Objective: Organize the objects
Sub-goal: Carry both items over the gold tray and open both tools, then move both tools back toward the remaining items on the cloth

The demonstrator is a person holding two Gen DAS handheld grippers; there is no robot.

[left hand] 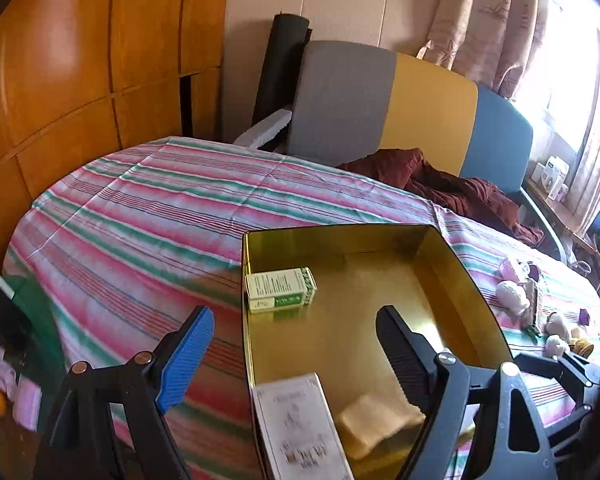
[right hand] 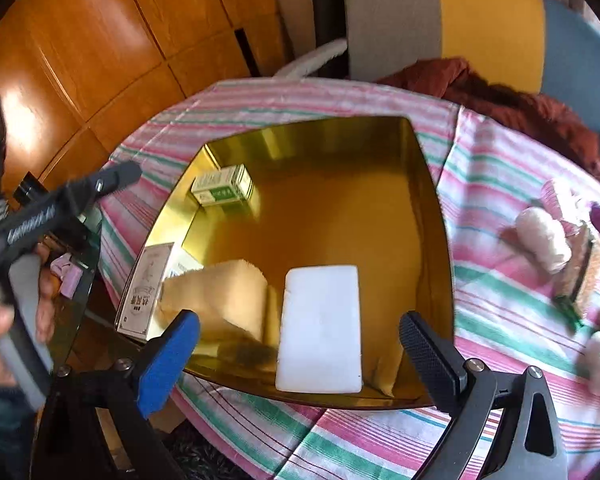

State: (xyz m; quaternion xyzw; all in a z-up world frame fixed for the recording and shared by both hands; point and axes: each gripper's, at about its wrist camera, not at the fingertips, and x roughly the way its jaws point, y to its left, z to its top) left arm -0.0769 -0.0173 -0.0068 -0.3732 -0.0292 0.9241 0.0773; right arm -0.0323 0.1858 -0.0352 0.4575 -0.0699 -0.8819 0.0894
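Both tools, left [left hand: 296, 354] and right [right hand: 300, 354], are gaping empty; tin [right hand: 434, 184] is holding four items along its near and left walls, middle bare.

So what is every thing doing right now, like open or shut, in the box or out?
Left gripper: open, holding nothing.
Right gripper: open, holding nothing.
Gold tin: open, no lid on, sitting on the striped cloth.
Green and white box: closed, lying in the tin's far corner.
White block: lying flat in the tin.
Tan cloth: in the tin, beside the block.
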